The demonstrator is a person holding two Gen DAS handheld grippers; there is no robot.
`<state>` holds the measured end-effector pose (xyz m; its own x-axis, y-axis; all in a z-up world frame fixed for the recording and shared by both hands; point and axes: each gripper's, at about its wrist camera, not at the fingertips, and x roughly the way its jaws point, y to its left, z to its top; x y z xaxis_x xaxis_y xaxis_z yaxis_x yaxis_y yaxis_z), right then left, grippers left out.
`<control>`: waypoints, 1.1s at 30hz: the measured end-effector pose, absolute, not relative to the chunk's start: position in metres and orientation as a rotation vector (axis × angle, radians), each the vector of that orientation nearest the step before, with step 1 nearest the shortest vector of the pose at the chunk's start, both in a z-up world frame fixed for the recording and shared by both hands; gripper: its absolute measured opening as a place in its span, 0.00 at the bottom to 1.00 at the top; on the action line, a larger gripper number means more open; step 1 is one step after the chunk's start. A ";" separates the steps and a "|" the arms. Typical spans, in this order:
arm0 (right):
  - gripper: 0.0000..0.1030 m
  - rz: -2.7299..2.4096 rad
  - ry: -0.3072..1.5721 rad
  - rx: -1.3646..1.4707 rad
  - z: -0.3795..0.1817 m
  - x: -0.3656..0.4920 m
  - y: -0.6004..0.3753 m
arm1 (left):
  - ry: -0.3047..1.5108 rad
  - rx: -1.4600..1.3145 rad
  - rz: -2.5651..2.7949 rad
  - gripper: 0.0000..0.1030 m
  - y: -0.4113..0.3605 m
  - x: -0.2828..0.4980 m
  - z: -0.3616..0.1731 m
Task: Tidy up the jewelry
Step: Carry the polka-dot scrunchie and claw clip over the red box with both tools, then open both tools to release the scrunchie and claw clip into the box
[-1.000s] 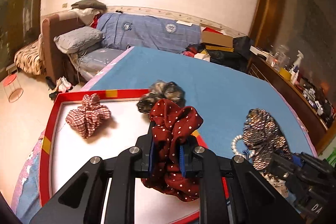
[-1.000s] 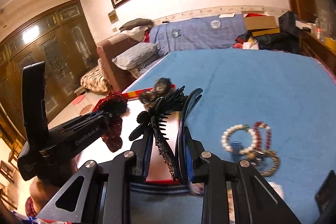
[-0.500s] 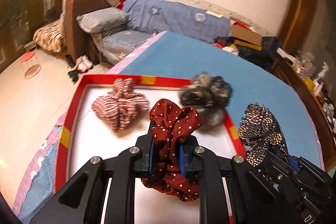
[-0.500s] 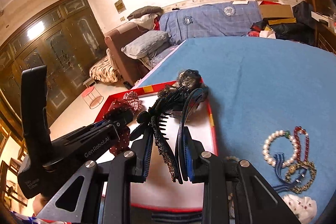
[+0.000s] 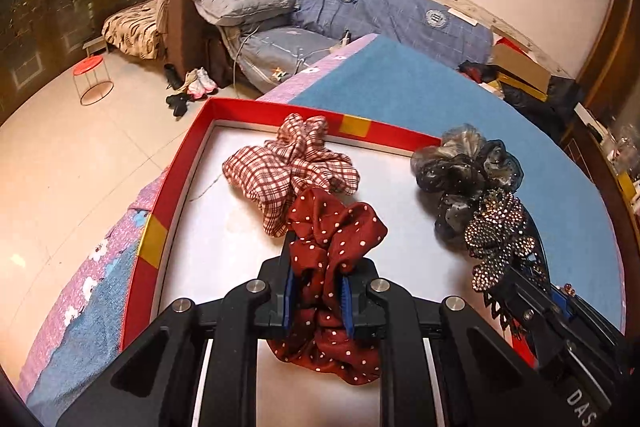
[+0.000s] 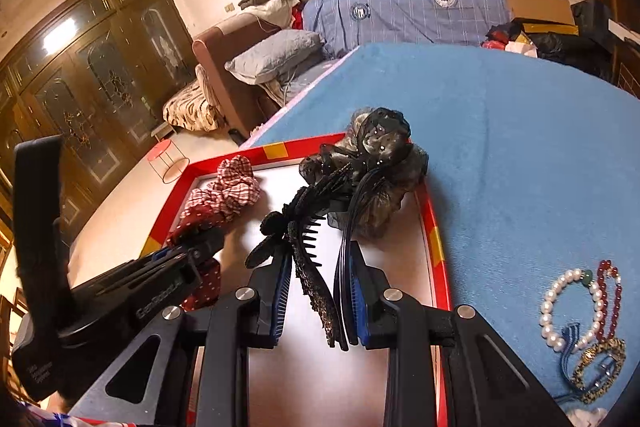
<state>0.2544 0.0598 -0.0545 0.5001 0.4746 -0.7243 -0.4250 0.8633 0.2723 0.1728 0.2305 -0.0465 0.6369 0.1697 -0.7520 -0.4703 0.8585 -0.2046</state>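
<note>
My left gripper (image 5: 318, 301) is shut on a dark red polka-dot scrunchie (image 5: 334, 251) and holds it over the red-rimmed white tray (image 5: 168, 195). A red plaid scrunchie (image 5: 288, 167) lies in the tray just ahead. A grey-black sheer scrunchie (image 5: 464, 171) sits on the tray's right rim. My right gripper (image 6: 316, 291) is shut on a black rhinestone hair clip (image 6: 308, 227), held over the tray; the clip also shows in the left wrist view (image 5: 498, 231). The left gripper shows at the left of the right wrist view (image 6: 200, 247).
Pearl and red bead bracelets (image 6: 580, 299) and a gold bangle (image 6: 598, 363) lie on the blue bedspread (image 6: 520, 131) right of the tray. A sofa with pillows (image 5: 244, 3) and a red stool (image 5: 92, 79) stand beyond the bed's edge.
Both grippers have moved left and forward over the tray with their items still held. The plaid scrunchie now lies directly ahead of the left gripper, and the bracelets have shifted to the right.
</note>
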 end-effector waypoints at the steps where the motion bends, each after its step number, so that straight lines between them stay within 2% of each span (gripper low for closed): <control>1: 0.29 0.546 0.901 0.063 -0.056 0.255 0.061 | 0.806 -0.409 0.377 0.17 0.231 0.173 -0.047; 33: 0.29 0.542 0.962 0.026 -0.078 0.278 0.088 | 0.821 -0.444 0.381 0.17 0.232 0.182 -0.053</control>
